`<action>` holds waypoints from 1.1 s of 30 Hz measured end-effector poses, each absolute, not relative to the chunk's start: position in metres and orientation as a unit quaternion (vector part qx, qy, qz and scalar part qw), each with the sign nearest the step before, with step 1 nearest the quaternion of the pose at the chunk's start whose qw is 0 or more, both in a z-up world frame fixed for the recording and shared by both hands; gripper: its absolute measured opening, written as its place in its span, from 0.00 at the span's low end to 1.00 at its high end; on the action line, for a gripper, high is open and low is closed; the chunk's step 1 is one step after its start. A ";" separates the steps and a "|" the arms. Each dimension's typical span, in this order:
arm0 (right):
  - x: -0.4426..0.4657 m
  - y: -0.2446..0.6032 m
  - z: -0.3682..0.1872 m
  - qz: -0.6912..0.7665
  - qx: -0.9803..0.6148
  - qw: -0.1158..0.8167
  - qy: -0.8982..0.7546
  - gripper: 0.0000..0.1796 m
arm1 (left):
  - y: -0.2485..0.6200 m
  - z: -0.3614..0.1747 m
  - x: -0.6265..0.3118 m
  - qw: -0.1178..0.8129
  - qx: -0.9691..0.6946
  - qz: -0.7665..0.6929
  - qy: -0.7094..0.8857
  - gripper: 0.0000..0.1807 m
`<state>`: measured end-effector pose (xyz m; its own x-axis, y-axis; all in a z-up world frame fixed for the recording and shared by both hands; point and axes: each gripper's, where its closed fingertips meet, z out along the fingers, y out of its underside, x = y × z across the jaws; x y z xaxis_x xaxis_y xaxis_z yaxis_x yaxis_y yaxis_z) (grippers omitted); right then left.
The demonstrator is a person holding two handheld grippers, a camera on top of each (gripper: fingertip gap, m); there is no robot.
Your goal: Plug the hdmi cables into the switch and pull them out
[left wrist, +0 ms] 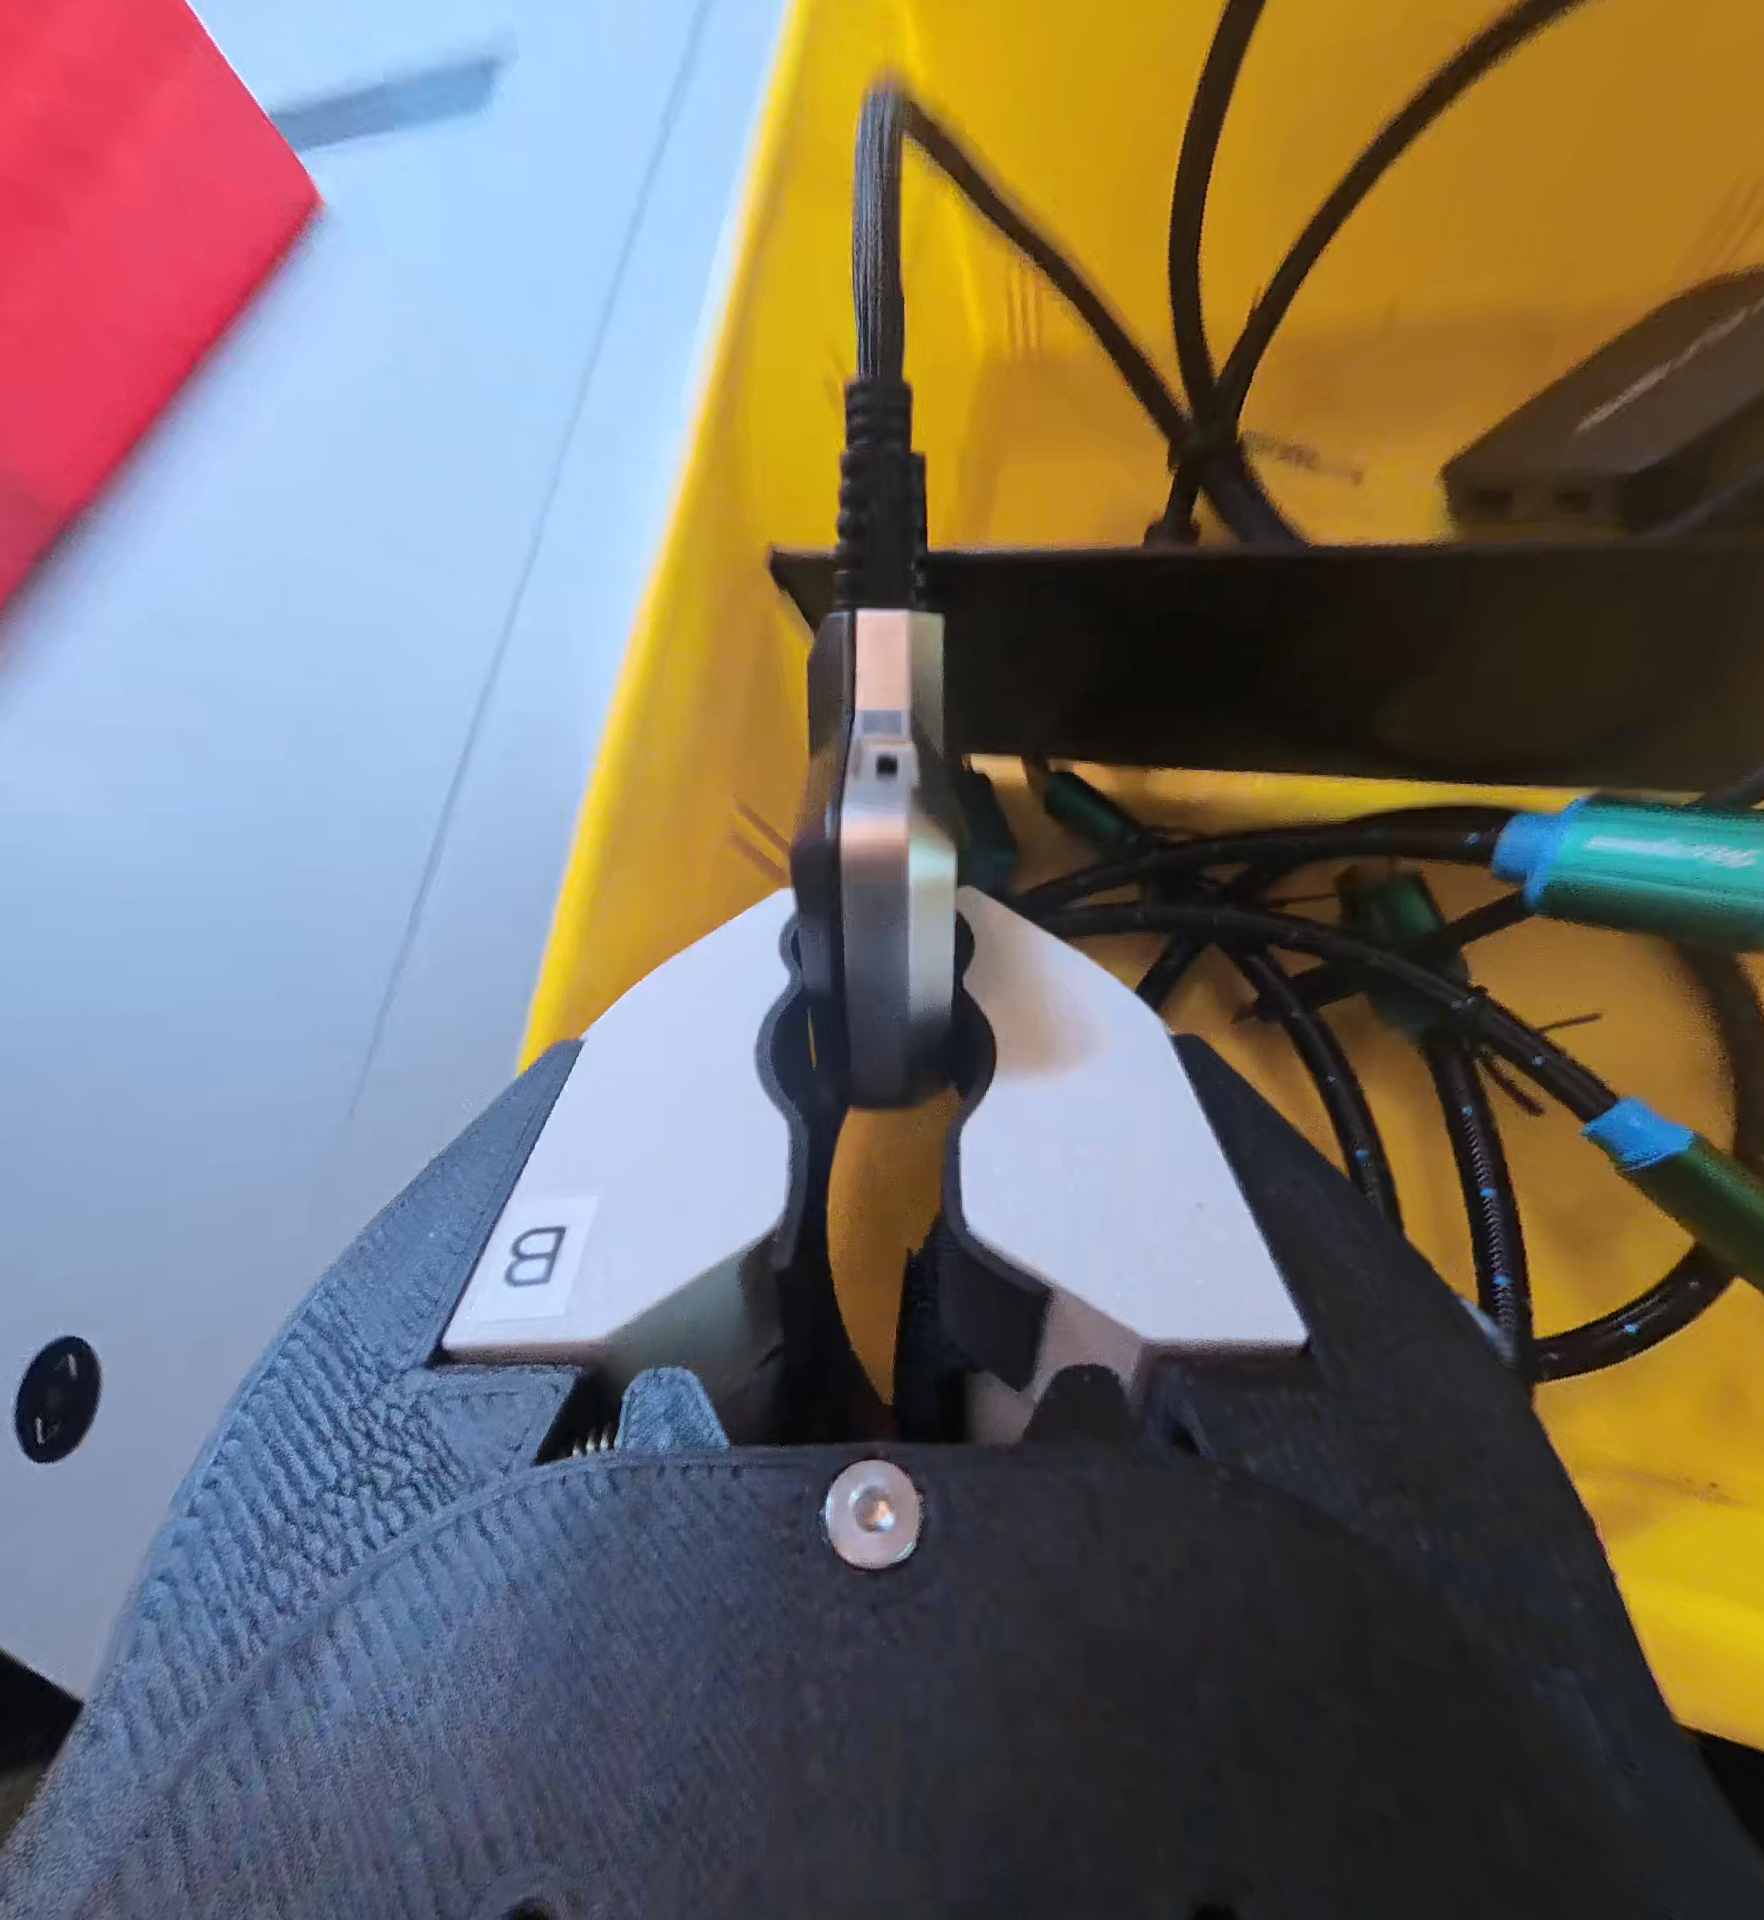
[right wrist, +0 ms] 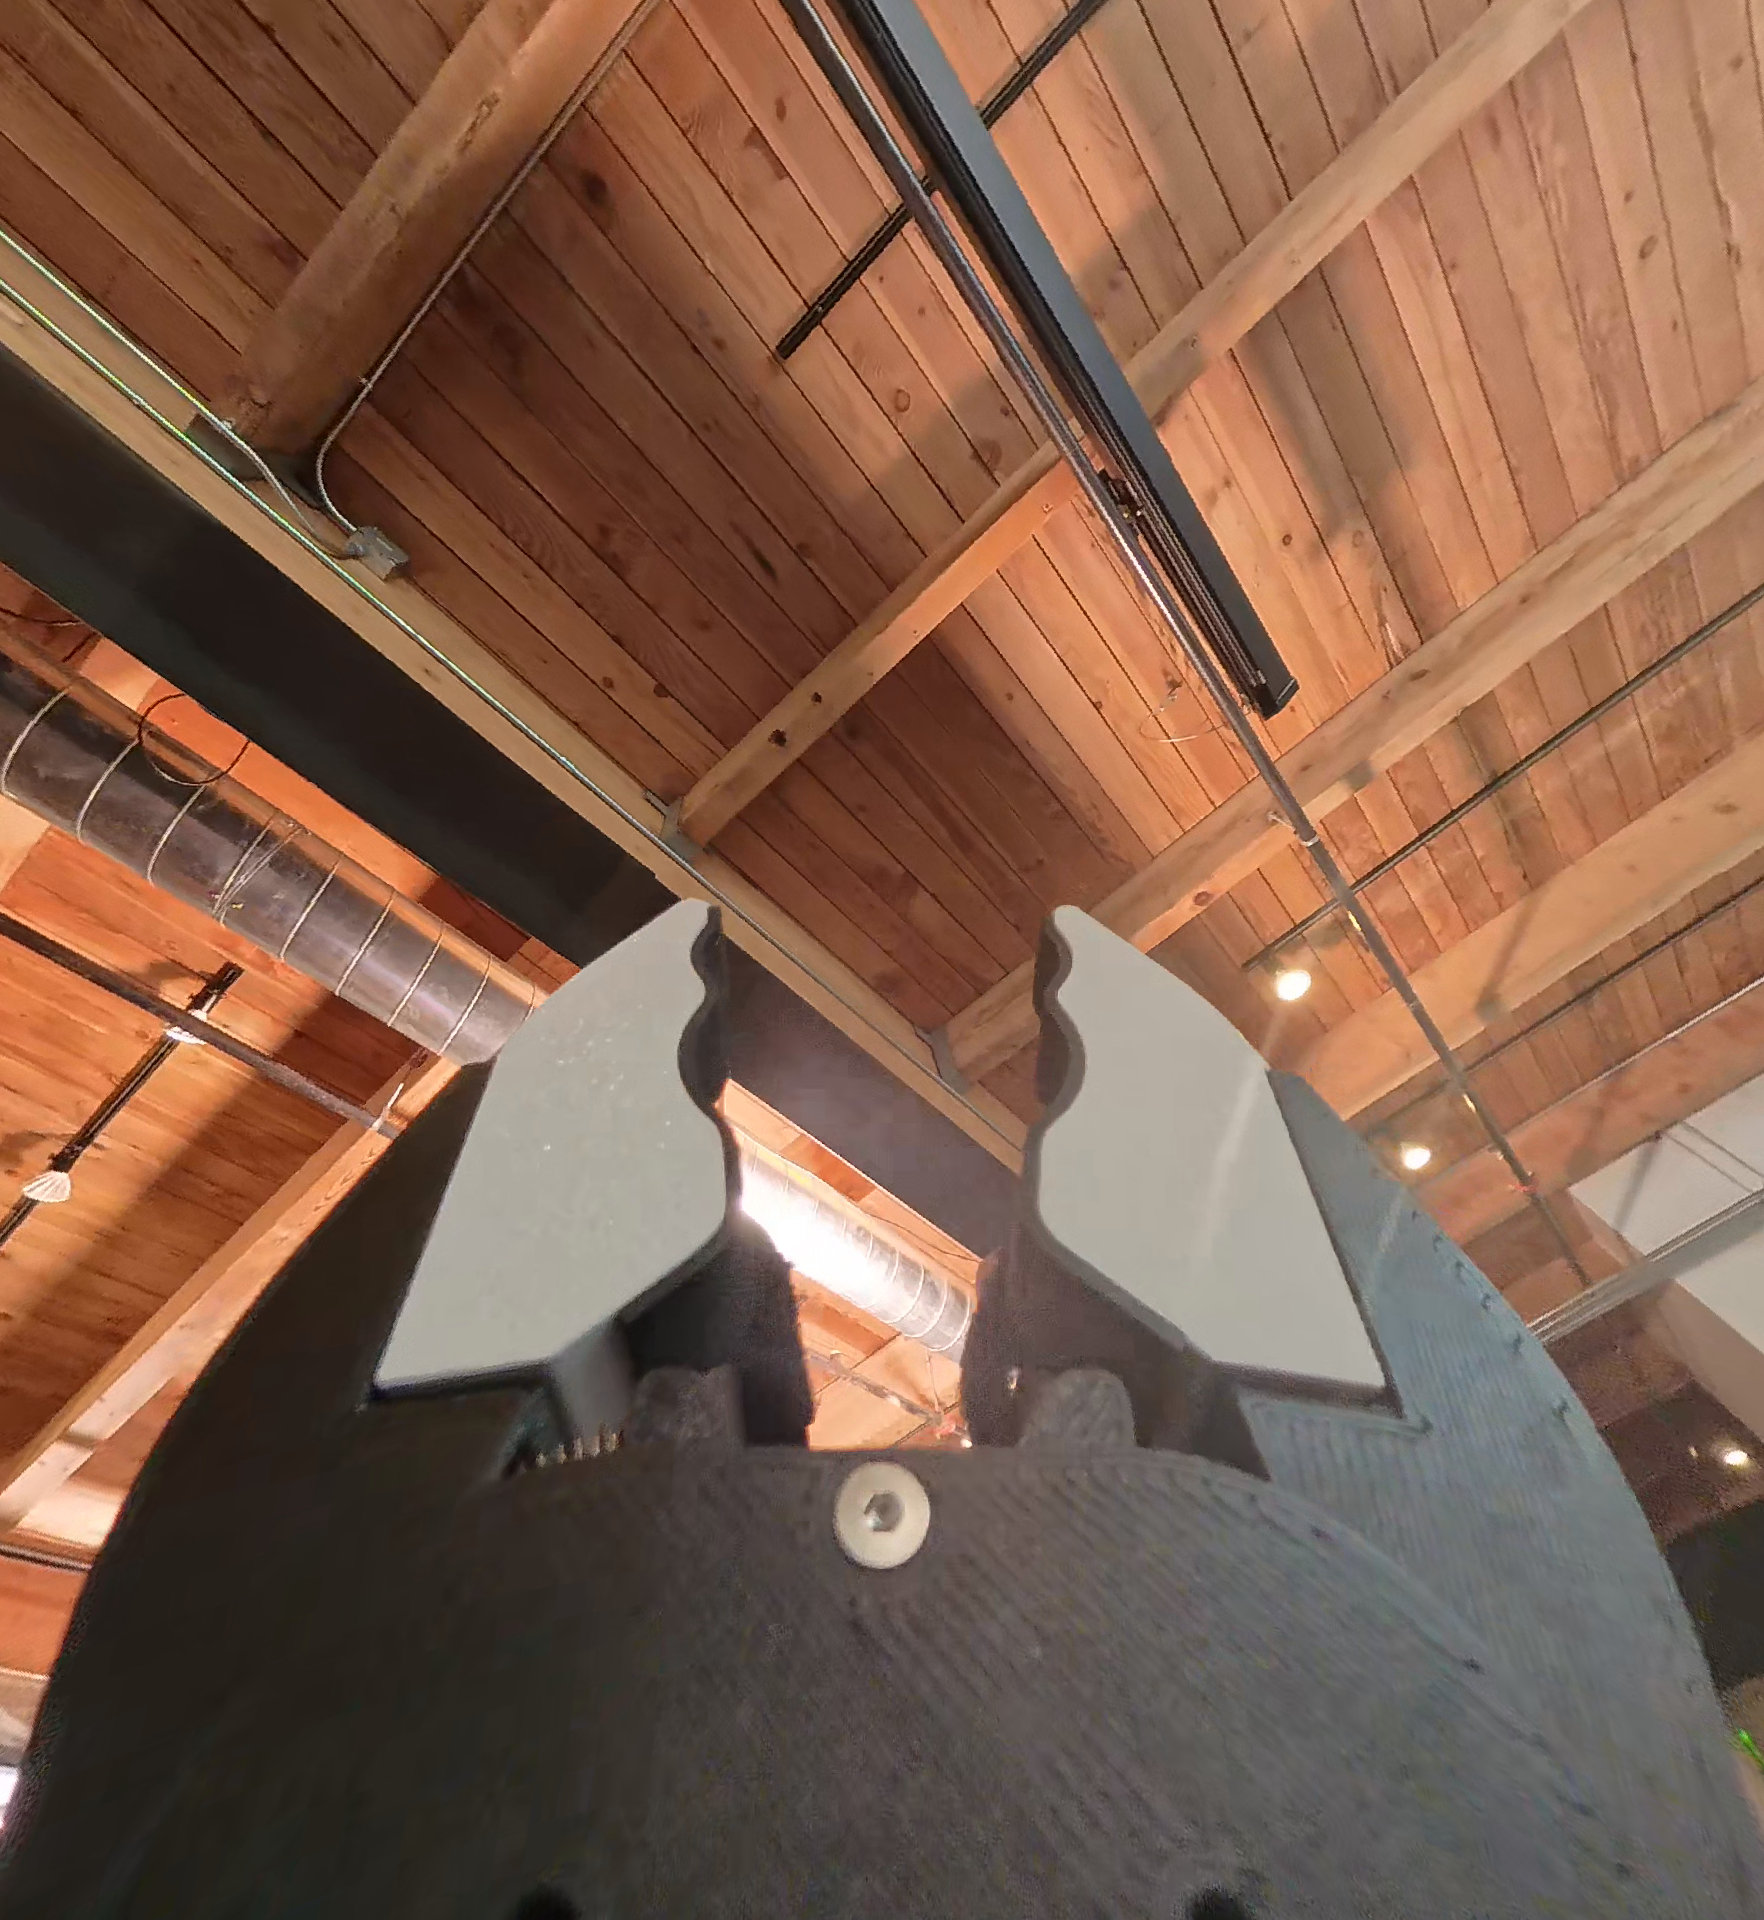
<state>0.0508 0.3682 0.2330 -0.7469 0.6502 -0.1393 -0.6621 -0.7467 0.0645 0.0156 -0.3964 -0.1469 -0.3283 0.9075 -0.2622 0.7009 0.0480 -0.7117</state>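
Observation:
My left gripper [left wrist: 883, 914] is shut on a silver HDMI plug [left wrist: 893, 831] held edge-up, with its black braided cable [left wrist: 878, 260] running away from me. The plug sits at the left end of a long flat black box [left wrist: 1377, 665] on the yellow surface [left wrist: 1044, 312]; I cannot tell whether they touch. A smaller dark box with ports, the switch [left wrist: 1678, 405], lies at the far right. Two green-and-blue HDMI plugs [left wrist: 1667, 862] [left wrist: 1730, 1205] lie loose on the right. My right gripper [right wrist: 878, 935] is open and empty, pointing up at a wooden ceiling.
Black cables [left wrist: 1377, 1039] are coiled and tangled on the yellow surface to the right of my left gripper. A pale grey tabletop [left wrist: 338, 727] lies to the left, with a red sheet [left wrist: 57, 312] at its far left. The right wrist view shows only beams, ducts and lights.

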 end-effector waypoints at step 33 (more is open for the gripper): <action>0.067 0.312 0.237 0.889 0.015 0.457 -0.004 0.29 | -0.106 0.192 0.022 0.036 -0.554 0.831 0.026 0.11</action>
